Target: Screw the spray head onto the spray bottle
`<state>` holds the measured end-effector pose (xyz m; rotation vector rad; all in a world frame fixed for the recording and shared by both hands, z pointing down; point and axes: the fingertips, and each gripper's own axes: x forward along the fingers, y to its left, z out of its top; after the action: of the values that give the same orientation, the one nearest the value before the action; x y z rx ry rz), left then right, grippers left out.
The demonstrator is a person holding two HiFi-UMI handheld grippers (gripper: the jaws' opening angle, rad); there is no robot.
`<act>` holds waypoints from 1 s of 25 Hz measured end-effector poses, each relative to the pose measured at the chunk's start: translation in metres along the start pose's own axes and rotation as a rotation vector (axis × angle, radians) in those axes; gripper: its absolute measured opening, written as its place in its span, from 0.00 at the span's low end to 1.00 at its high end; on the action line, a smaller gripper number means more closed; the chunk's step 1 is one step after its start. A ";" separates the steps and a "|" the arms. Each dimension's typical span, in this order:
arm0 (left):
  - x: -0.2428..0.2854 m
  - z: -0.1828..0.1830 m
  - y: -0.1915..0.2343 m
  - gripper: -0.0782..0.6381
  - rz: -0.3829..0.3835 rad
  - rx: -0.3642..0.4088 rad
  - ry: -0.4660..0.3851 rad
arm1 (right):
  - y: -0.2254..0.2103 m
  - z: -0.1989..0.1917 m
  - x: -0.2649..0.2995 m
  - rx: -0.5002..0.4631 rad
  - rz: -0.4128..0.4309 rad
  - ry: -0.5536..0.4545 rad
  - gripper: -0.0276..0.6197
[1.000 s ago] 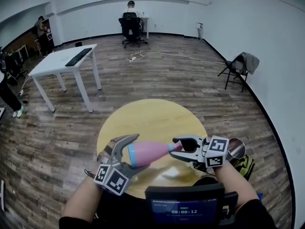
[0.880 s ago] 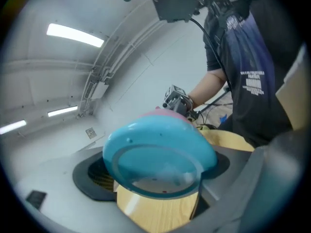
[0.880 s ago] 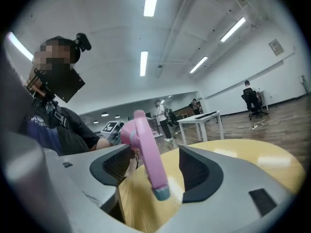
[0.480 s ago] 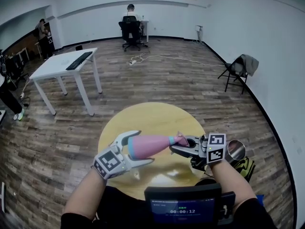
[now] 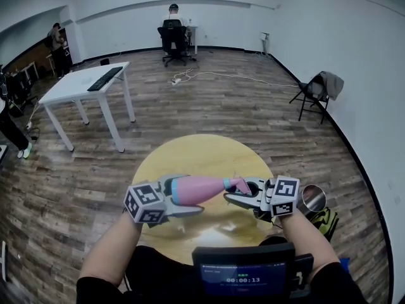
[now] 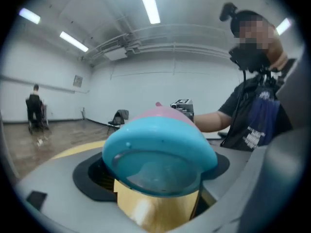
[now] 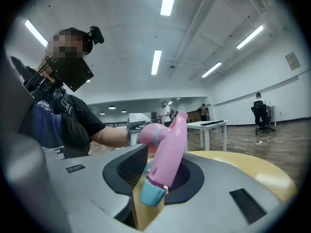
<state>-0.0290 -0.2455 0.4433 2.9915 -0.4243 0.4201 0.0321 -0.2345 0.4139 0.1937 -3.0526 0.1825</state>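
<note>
Head view: left gripper [image 5: 179, 199] pinches the blue base of the spray bottle [image 5: 201, 187], held level over the near side of the round table [image 5: 201, 149]. The right gripper [image 5: 239, 194] is on the spray head [image 5: 236, 183] at the bottle's right end.
Left gripper view: jaws clamp the spray bottle [image 6: 160, 152].
Right gripper view: jaws, just opening slightly, pinch the spray head [image 7: 167, 147].

Lower centre, a pink and blue plastic spray bottle [image 5: 196, 189] looks smooth and glossy, like its pink plastic spray head [image 7: 167, 149]. The round yellow table top [image 5: 202, 154] beneath shines faintly; the brown wood-plank floor [image 5: 221, 100] above looks matt and grained.
</note>
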 end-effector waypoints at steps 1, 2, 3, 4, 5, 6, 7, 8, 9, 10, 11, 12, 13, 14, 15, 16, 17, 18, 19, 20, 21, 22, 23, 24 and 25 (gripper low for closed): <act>-0.001 0.004 0.002 0.82 0.059 0.106 0.001 | -0.006 -0.001 -0.002 0.056 -0.015 -0.014 0.21; -0.002 0.010 0.004 0.82 0.122 0.223 0.005 | -0.014 0.000 -0.005 0.136 -0.017 -0.043 0.23; -0.002 0.015 0.005 0.82 0.177 0.330 0.014 | -0.023 0.003 -0.012 0.234 -0.004 -0.092 0.37; -0.002 0.018 0.006 0.82 0.220 0.417 0.026 | -0.031 0.008 -0.019 0.333 0.019 -0.155 0.48; -0.003 0.019 0.007 0.82 0.249 0.480 0.040 | -0.039 0.012 -0.025 0.411 0.038 -0.211 0.56; -0.004 0.017 0.009 0.82 0.271 0.522 0.056 | -0.043 0.015 -0.028 0.452 0.048 -0.244 0.59; -0.006 0.014 0.011 0.82 0.286 0.550 0.072 | -0.044 0.015 -0.027 0.455 0.050 -0.243 0.59; -0.006 0.010 0.013 0.82 0.295 0.566 0.086 | -0.041 0.013 -0.022 0.428 0.052 -0.210 0.59; -0.005 0.007 0.015 0.82 0.297 0.575 0.097 | -0.036 0.009 -0.015 0.384 0.058 -0.160 0.57; -0.002 0.005 0.016 0.82 0.292 0.580 0.103 | -0.031 0.005 -0.009 0.335 0.067 -0.109 0.54; 0.002 0.005 0.016 0.82 0.282 0.577 0.101 | -0.027 0.002 -0.006 0.290 0.077 -0.075 0.43; 0.006 0.006 0.016 0.82 0.264 0.557 0.089 | -0.024 0.003 -0.005 0.260 0.089 -0.066 0.37; 0.009 0.007 0.016 0.83 0.234 0.513 0.069 | -0.024 0.006 -0.007 0.241 0.098 -0.080 0.30; 0.011 0.008 0.015 0.83 0.193 0.446 0.044 | -0.024 0.012 -0.007 0.225 0.100 -0.103 0.29; 0.013 0.008 0.015 0.83 0.149 0.368 0.024 | -0.024 0.018 -0.007 0.202 0.096 -0.121 0.29; 0.012 0.006 0.016 0.83 0.106 0.293 0.012 | -0.024 0.022 -0.005 0.172 0.087 -0.124 0.28; 0.011 0.003 0.017 0.83 0.067 0.228 0.009 | -0.024 0.024 -0.002 0.137 0.077 -0.111 0.28; 0.011 -0.001 0.017 0.83 0.032 0.172 0.014 | -0.023 0.024 0.001 0.099 0.067 -0.086 0.28; 0.011 -0.005 0.017 0.82 0.002 0.122 0.027 | -0.022 0.021 0.002 0.058 0.055 -0.055 0.27; 0.013 -0.009 0.016 0.82 -0.023 0.075 0.045 | -0.022 0.017 0.002 0.012 0.039 -0.022 0.27; 0.014 -0.013 0.016 0.82 -0.041 0.034 0.066 | -0.023 0.012 0.001 -0.035 0.021 0.010 0.27; 0.016 -0.016 0.014 0.82 -0.050 0.008 0.085 | -0.024 0.007 0.001 -0.079 0.002 0.038 0.28; 0.016 -0.017 0.013 0.82 -0.049 0.002 0.098 | -0.025 0.003 0.001 -0.111 -0.016 0.060 0.29; 0.016 -0.017 0.013 0.82 -0.035 0.020 0.100 | -0.025 0.001 0.002 -0.124 -0.031 0.077 0.32; 0.014 -0.014 0.014 0.82 -0.006 0.060 0.091 | -0.027 0.001 0.001 -0.113 -0.043 0.087 0.32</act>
<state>-0.0233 -0.2606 0.4618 3.0156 -0.4012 0.5757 0.0344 -0.2618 0.4158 0.2365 -2.9585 0.0145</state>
